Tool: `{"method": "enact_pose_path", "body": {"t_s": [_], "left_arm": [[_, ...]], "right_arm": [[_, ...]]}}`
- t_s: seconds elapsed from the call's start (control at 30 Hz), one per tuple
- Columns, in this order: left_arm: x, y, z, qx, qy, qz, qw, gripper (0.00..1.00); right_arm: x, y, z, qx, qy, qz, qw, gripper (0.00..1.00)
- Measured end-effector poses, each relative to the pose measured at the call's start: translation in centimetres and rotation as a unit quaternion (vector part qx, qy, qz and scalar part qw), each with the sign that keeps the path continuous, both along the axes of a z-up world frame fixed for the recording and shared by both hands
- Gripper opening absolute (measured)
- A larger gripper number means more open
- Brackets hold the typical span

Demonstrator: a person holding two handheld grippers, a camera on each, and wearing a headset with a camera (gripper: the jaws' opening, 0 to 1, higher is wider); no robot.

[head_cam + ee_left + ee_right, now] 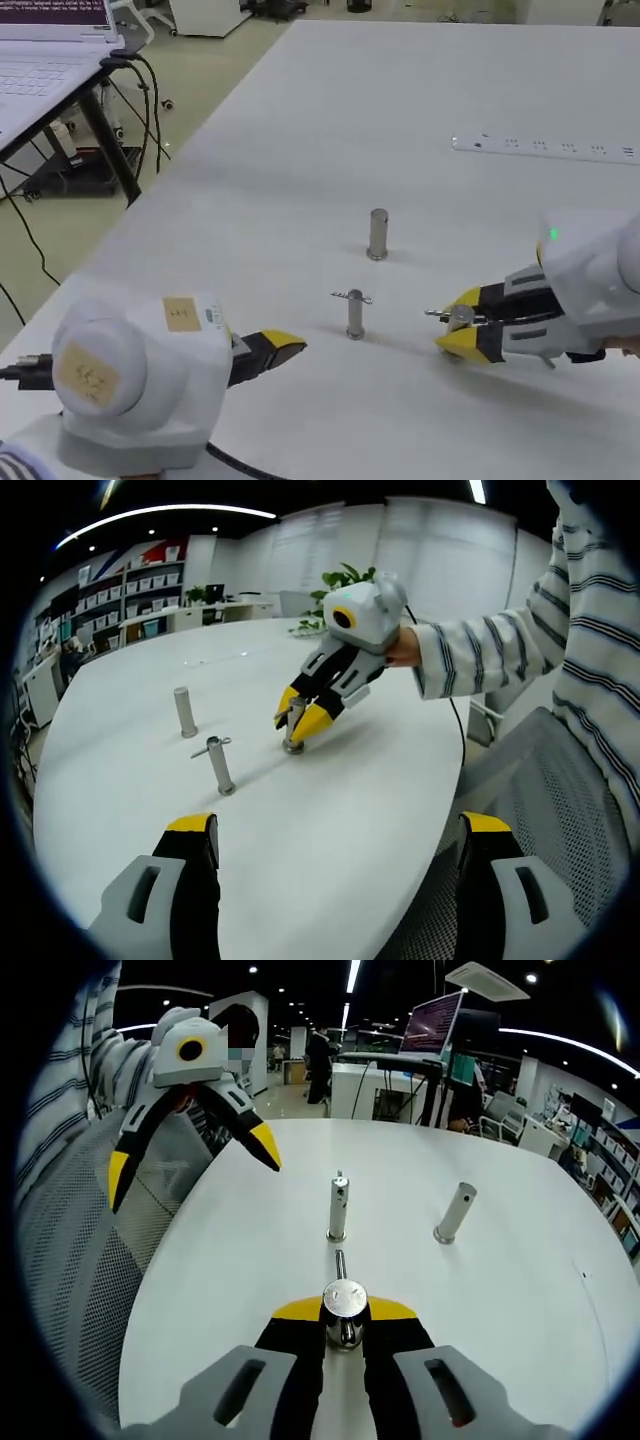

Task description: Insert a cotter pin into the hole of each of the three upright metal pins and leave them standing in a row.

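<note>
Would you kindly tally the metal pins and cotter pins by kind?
Metal pins: 3 - far pin, middle pin, gripped pin in the right gripper.
Cotter pins: 2 - first cotter pin in the middle pin, second cotter pin in the gripped pin.
Total: 5

Nothing is legible: the tan stickers (182, 314) on the left tongs (272, 352) and the laptop screen (55, 12) show only blurred marks.

The jaws of the right gripper (455, 325) cover the shaft of the third pin (461, 316) in the head view, leaving its top; the thin sliver at its left is probably a cotter pin (432, 314), too small to be sure. That gripper runs off the right edge. The housing of the left gripper (285, 350) hides one jaw. The laptop (40, 60) is cut off far left
</note>
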State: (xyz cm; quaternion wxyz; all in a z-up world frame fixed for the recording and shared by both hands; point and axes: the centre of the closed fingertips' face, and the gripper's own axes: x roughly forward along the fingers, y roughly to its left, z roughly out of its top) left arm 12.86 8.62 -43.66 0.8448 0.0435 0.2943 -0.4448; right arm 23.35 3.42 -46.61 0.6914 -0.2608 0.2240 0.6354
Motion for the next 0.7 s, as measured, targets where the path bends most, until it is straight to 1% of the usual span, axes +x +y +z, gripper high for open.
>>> {"method": "enact_pose_path", "body": {"t_s": [0.03, 0.1, 0.17, 0.2, 0.27, 0.3, 0.53, 0.6, 0.63, 0.67, 0.7], "left_arm": [[0.0, 0.0, 0.0, 0.0, 0.0, 0.001, 1.0, 0.99], [0.0, 0.1, 0.0, 0.001, 0.0, 0.001, 1.0, 0.99], [0.0, 0.2, -0.1, 0.004, 0.003, 0.002, 1.0, 0.99], [-0.1, 0.3, -0.2, 0.006, 0.007, 0.002, 1.0, 0.99], [-0.2, 0.3, -0.2, 0.006, 0.007, 0.002, 1.0, 0.99], [-0.2, 0.3, -0.2, 0.006, 0.008, 0.002, 0.9999, 0.99], [-0.1, 0.5, 0.0, 0.008, 0.009, 0.004, 0.9999, 0.99], [0.1, 0.6, 0.1, 0.01, 0.007, 0.005, 0.9999, 0.99], [0.2, 0.6, 0.2, 0.009, 0.007, 0.006, 0.9999, 0.99], [0.3, 0.7, 0.4, 0.008, 0.006, 0.007, 0.9999, 0.99], [0.5, 0.7, 0.6, 0.006, 0.003, 0.009, 0.9999, 0.99]], "right_arm": [[0.0, 0.0, 0.0, 0.001, 0.0, -0.001, 1.0, 0.08], [0.2, 0.1, 0.2, 0.016, 0.01, -0.012, 0.9997, 0.09], [0.2, 0.1, 0.1, 0.016, 0.007, -0.012, 0.9998, 0.09], [0.2, 0.1, 0.0, 0.012, 0.004, -0.012, 0.9999, 0.09], [0.1, 0.1, -0.3, 0.007, 0.004, -0.011, 0.9999, 0.09], [0.1, 0.2, -0.2, 0.015, 0.009, -0.015, 0.9997, 0.09], [0.1, 0.3, -0.2, 0.022, 0.002, -0.014, 0.9996, 0.1], [0.1, 0.3, 0.1, 0.028, -0.002, -0.016, 0.9995, 0.11], [0.1, 0.4, 0.4, 0.035, 0.001, -0.02, 0.9992, 0.11], [0.1, 0.5, 0.8, 0.045, 0.004, -0.024, 0.9987, 0.14], [0.2, 0.5, 1.3, 0.052, 0.001, -0.03, 0.9982, 0.18]]}}
